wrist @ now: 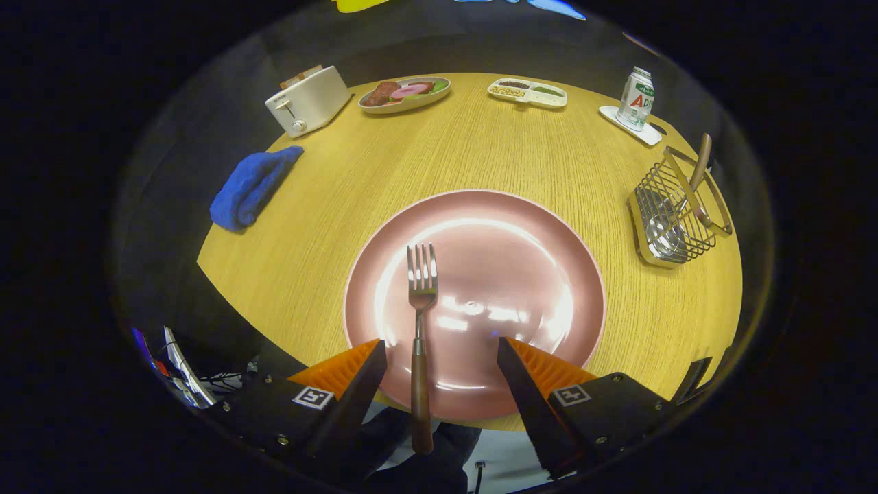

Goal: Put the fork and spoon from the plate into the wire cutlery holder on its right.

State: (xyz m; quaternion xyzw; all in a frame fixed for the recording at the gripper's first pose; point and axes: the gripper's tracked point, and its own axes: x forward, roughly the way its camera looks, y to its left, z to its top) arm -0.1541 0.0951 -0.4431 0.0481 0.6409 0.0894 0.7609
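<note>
A pink plate (521,247) sits on the round wooden table, just ahead of my fingers. On its left half lies a fork (420,322) with a brown wooden handle, tines pointing away, handle reaching over the plate's near rim. My gripper (442,346) hovers open above the near rim, and the fork's handle runs between the fingers, closer to the left one, touching neither. To the right of the plate stands the wire cutlery holder (675,209). A spoon (675,219) with a wooden handle stands inside it, bowl down.
A blue cloth (250,186) lies at the table's left edge. At the far side stand a white toaster (307,101), an oval dish of food (406,93), a divided tray (527,92) and a can (636,99) on a white coaster.
</note>
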